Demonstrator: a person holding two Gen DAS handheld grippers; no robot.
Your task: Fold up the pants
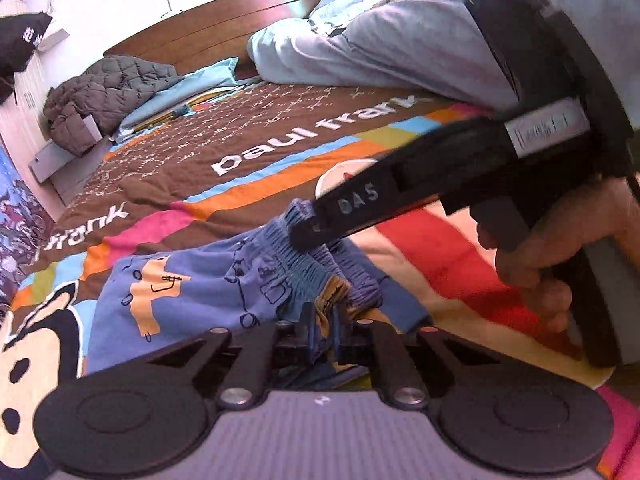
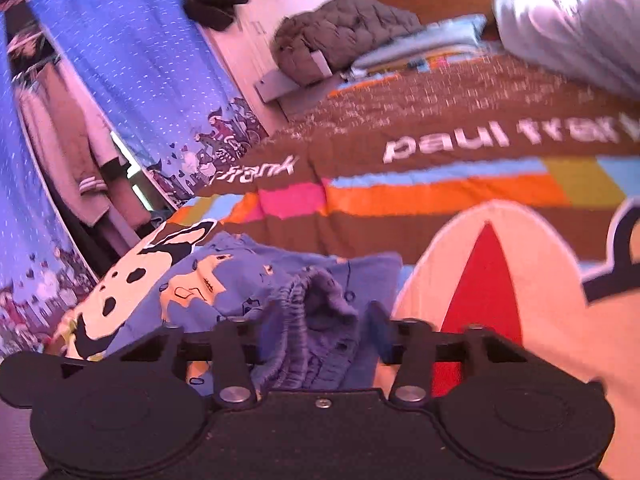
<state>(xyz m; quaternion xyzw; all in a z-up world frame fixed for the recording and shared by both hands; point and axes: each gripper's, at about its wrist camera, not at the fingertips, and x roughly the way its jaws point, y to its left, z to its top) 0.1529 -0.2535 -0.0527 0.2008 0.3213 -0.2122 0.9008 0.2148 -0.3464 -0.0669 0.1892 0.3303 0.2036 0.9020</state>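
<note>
Blue fingers of the left claw (image 1: 323,330) sit nearest the lens in the left wrist view, drawn close together and pinching a bunched edge of the pants (image 1: 192,296) at the elastic waistband (image 1: 304,268). The pants, blue children's ones with orange cartoon prints, lie crumpled on the bed's blanket (image 1: 280,148), a brown cover with bright stripes and white lettering.

From the right, the right claw (image 1: 308,224) reaches in along the same waistband, its dark tip pressed into the gathered elastic a little farther along. Its own camera shows the ruffled band filling the gap between its fingers (image 2: 376,332); the jaws look closed onto the band, so I judge it gripped there. A person's hand (image 1: 556,248) wraps the handle of that tool.

Holding the waistband at two separate spots makes sense for folding: lifted and spread apart, the two grips would let the fabric hang straight and lay flat, legs together. The fold itself has not begun, judging by the rumpled cloth.

Farther off on the bed lie a grey quilted jacket (image 1: 108,92), a pale blue pillow (image 1: 176,96) and a heaped pale duvet (image 1: 360,52) against the wooden headboard (image 1: 224,24).
</note>
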